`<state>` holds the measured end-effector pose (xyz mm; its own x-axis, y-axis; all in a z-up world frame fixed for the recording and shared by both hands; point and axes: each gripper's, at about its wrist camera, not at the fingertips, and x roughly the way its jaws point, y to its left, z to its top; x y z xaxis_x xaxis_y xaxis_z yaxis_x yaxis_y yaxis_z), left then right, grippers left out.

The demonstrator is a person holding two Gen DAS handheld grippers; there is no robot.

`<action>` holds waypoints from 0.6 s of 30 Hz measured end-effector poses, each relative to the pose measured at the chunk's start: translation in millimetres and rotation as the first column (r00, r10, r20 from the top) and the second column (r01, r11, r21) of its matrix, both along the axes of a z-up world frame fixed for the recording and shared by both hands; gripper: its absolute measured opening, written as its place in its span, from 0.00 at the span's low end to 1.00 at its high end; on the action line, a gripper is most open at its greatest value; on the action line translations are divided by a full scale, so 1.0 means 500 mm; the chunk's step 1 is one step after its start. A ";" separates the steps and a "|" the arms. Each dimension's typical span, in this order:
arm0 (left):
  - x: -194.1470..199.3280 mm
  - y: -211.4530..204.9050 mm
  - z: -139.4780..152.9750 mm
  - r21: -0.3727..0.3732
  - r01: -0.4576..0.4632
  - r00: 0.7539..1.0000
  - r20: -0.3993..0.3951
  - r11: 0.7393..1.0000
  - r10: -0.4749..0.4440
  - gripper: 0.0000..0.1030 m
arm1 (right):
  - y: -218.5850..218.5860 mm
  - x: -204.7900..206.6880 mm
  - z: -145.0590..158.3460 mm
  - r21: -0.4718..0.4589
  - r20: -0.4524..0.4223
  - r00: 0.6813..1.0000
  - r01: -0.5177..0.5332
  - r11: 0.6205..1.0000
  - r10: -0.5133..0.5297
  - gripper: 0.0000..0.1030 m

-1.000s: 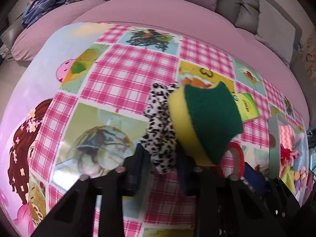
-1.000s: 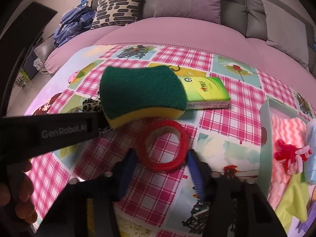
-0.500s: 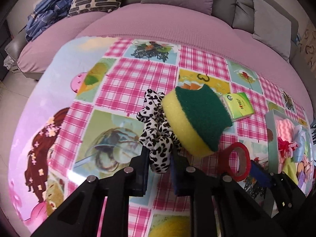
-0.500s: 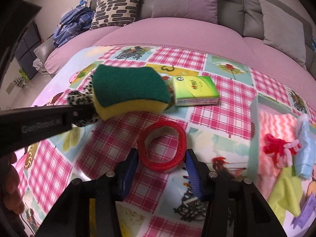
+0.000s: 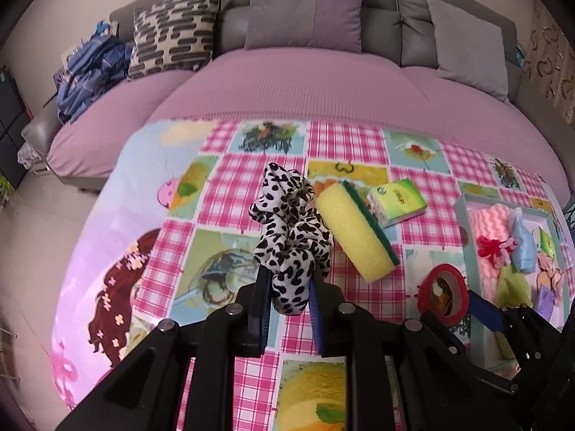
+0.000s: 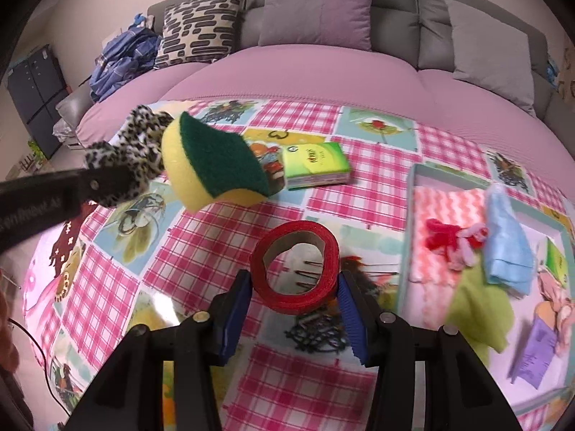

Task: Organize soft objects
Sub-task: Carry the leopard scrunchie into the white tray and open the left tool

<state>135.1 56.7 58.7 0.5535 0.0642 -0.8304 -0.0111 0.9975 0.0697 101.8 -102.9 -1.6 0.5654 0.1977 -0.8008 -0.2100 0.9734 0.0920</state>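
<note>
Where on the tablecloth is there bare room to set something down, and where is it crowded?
Free: the left part of the tablecloth, left of the leopard-print scrunchie, and the far strip between the tissue pack and the sofa. Crowded: the tray on the right, full of cloths, and the middle, around the sponge and red tape roll.

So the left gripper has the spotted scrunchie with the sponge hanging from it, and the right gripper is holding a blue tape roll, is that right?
Not quite: the tape roll is red, not blue, as the right wrist view shows; only the pads of the right gripper are blue. The rest holds: the left gripper grips the spotted scrunchie, with the sponge hanging from it.
</note>
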 end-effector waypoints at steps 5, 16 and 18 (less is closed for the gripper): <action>-0.009 0.000 0.031 0.019 -0.012 0.999 0.043 1.000 0.011 0.19 | -0.031 -0.010 0.015 0.015 0.000 1.000 0.031 0.999 -0.031 0.50; -0.030 -0.019 0.086 0.062 0.002 0.993 0.120 0.998 -0.009 0.19 | -0.073 -0.034 0.056 0.036 0.021 0.997 0.072 0.997 -0.073 0.50; -0.029 -0.032 0.089 0.065 0.020 0.992 0.122 0.998 -0.028 0.19 | -0.081 -0.033 0.062 0.038 0.027 0.996 0.078 0.996 -0.079 0.50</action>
